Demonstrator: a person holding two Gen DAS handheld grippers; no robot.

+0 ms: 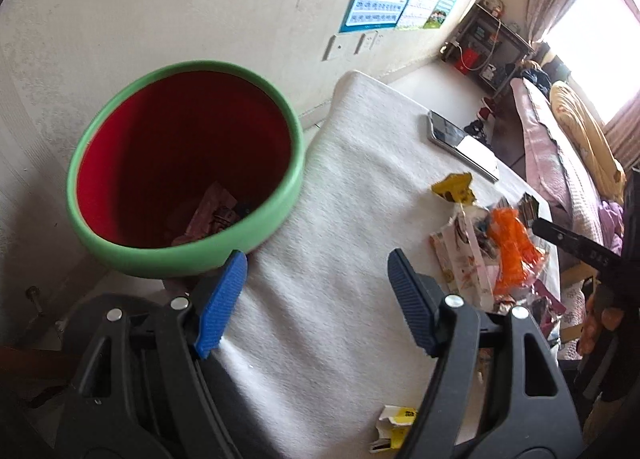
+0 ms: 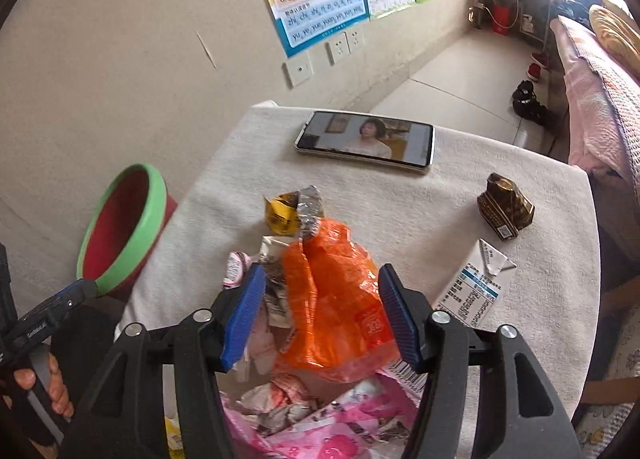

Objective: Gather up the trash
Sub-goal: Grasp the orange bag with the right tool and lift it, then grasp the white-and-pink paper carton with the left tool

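A red bin with a green rim (image 1: 184, 171) stands left of the cloth-covered table (image 1: 340, 219) and holds a few wrappers. My left gripper (image 1: 316, 299) is open and empty, above the table edge beside the bin. A pile of trash lies on the table, with an orange plastic bag (image 2: 332, 299), a yellow-and-silver wrapper (image 2: 294, 211) and pink wrappers (image 2: 320, 427). My right gripper (image 2: 320, 315) is open with its jaws on either side of the orange bag. The bin also shows in the right wrist view (image 2: 120, 227).
A phone (image 2: 366, 141) with a lit screen lies at the far side of the table. A brown folded carton (image 2: 506, 207) and a flattened white carton (image 2: 472, 291) lie at the right. A yellow-white scrap (image 1: 394, 429) lies near the front edge. A bed (image 2: 600, 107) stands to the right.
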